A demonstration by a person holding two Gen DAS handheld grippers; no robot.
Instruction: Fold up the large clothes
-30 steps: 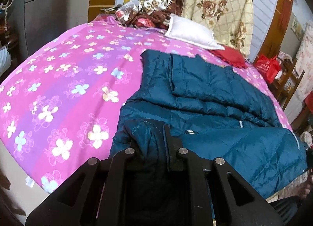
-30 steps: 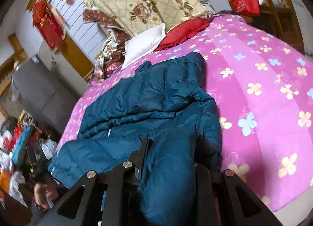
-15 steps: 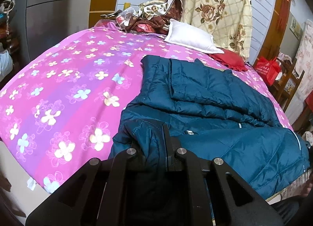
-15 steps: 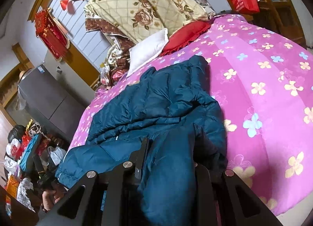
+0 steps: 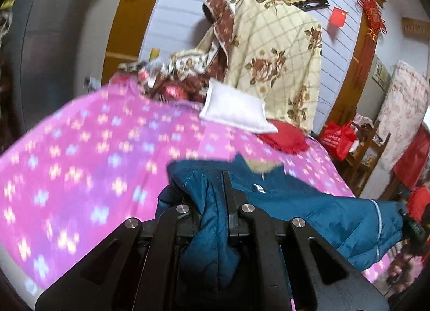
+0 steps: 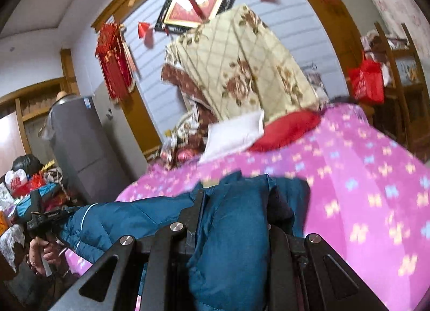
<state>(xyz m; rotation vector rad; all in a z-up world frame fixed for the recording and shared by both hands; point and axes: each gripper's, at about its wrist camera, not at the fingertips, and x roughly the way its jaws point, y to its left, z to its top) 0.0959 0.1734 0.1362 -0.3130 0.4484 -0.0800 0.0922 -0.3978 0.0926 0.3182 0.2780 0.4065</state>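
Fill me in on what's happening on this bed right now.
A person is folding a dark teal quilted puffer jacket on a bed covered with a pink floral sheet. The left tool and the right tool are each clamped on a bunch of the jacket's edge, holding it raised above the sheet. A white pillow lies at the head of the bed.

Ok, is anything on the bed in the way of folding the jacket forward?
Nothing visible: both grippers grip the jacket, and the pink bedspread ahead lies bare up to the white pillow and red cushion.

Both wrist views low over bed (image 5: 80, 149), facing headboard, sharing pillow (image 6: 233, 133)
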